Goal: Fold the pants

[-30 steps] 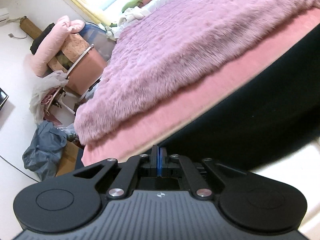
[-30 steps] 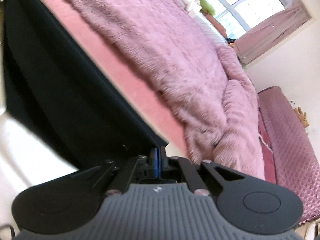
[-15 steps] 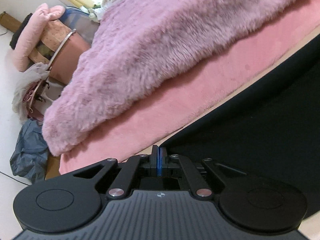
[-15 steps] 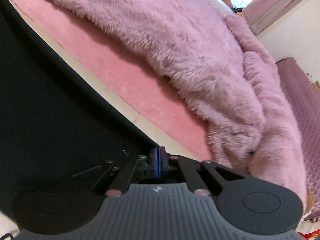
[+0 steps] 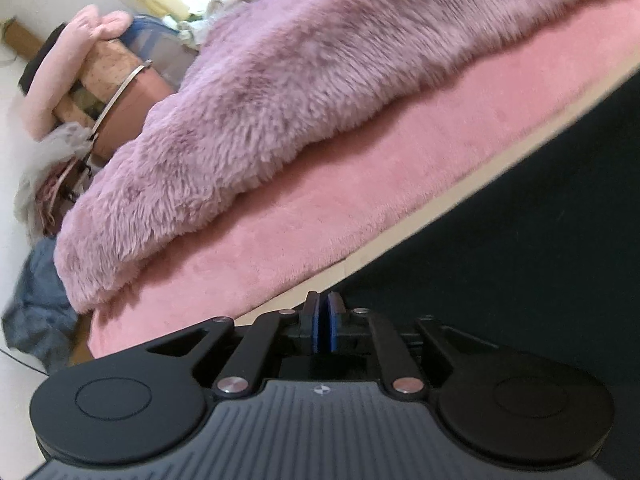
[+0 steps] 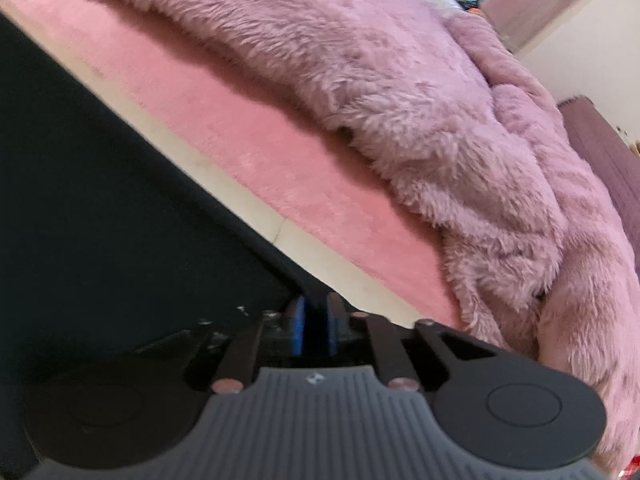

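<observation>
The black pants [image 5: 520, 264] fill the lower right of the left wrist view, their edge running along the pale floor. My left gripper [image 5: 323, 300] is nearly shut, with a thin gap between its blue pads at the pants' corner. In the right wrist view the pants [image 6: 100, 216] fill the left side. My right gripper [image 6: 314, 312] has its blue pads slightly apart with dark cloth between them at the pants' other corner.
A bed with a pink sheet [image 5: 360, 200] and a fluffy mauve blanket [image 5: 320, 64] lies just beyond the pants. Pink cushions and bags [image 5: 80, 92] pile up at the far left. A blue-grey bundle [image 5: 36, 320] lies on the floor.
Both grippers have dropped lower and closer to the bed with the pants' edge. The right gripper's pads have parted slightly; the left's show a thin gap.
</observation>
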Motion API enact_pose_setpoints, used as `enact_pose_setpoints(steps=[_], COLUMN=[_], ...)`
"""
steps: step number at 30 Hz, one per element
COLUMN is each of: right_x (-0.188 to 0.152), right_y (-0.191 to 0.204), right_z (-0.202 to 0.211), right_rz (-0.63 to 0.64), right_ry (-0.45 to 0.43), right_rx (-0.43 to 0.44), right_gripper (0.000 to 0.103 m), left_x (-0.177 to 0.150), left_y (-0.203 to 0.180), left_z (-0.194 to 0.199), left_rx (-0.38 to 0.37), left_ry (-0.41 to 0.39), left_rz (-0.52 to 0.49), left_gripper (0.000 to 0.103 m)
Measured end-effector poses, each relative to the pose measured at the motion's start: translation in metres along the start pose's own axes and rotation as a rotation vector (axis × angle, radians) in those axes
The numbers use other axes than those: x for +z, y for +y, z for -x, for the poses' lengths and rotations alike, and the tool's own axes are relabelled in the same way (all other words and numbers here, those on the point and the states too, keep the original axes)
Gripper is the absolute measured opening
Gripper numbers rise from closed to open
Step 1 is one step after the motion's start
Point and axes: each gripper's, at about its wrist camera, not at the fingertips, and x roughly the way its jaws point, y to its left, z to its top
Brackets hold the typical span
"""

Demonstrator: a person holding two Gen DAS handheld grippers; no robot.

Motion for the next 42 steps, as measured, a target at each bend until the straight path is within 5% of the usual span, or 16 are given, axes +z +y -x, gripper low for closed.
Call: enact_pose_setpoints(steps=[3, 8, 14, 18, 22, 23, 24, 25, 29, 31, 37, 42], right_x=[-0.003, -0.025, -0.114, -0.177, -0.201, -0.202, -0.201, -0.199, -0.200, -0.204, -0.248, -0.280], right_y=[-0.006, -0.011, -0.023, -0.026, -0.021, -0.019, -0.016, -0.014, -0.006, -0.015, -0.046, -0.066], right_z=[0.016, 0.072, 0.119, 0.117, 0.098, 0.097, 0.095, 0.093, 0.094, 0.104, 0.129, 0.136], right_rz=[-0.073, -0.298, -0.880, -1.262, -1.516, -1.533, -1.550, -1.568, -1.592, -1.562, -1.479, -1.451], right_ry=[-0.040, -0.109, -0.062, -0.049, -0.075, -0.099, -0.117, -0.118, -0.112, -0.128, 0.002, 0.087], right_rx=[-0.032, -0.049, -0.018, 0.056, 0.150, 0.146, 0.142, 0.137, 0.090, 0.064, -0.048, -0.076], right_gripper=[0.051, 0.051, 0.058, 0.057, 0.053, 0.051, 0.034, 0.000, 0.000, 0.000, 0.000, 0.000], left_x=[0.001, -0.002, -0.021, -0.029, -0.031, -0.032, -0.032, -0.032, -0.034, -0.037, -0.049, -0.057], left_y=[0.009, 0.004, -0.024, -0.035, -0.034, -0.035, -0.037, -0.038, -0.039, -0.041, -0.078, -0.095], left_z=[0.020, 0.072, 0.090, 0.081, 0.077, 0.076, 0.078, 0.078, 0.083, 0.091, 0.141, 0.160], left_rx=[0.006, -0.125, -0.256, -0.279, -0.285, -0.284, -0.285, -0.284, -0.297, -0.336, -0.508, -0.498], left_ry=[-0.044, -0.113, -0.090, -0.035, -0.015, -0.008, -0.001, 0.005, 0.046, 0.054, 0.069, 0.037], left_rz=[0.072, 0.125, 0.120, 0.132, 0.159, 0.163, 0.168, 0.170, 0.176, 0.188, 0.165, 0.180], left_gripper=[0.017, 0.018, 0.017, 0.008, 0.000, 0.000, 0.000, 0.000, 0.000, 0.000, 0.000, 0.000])
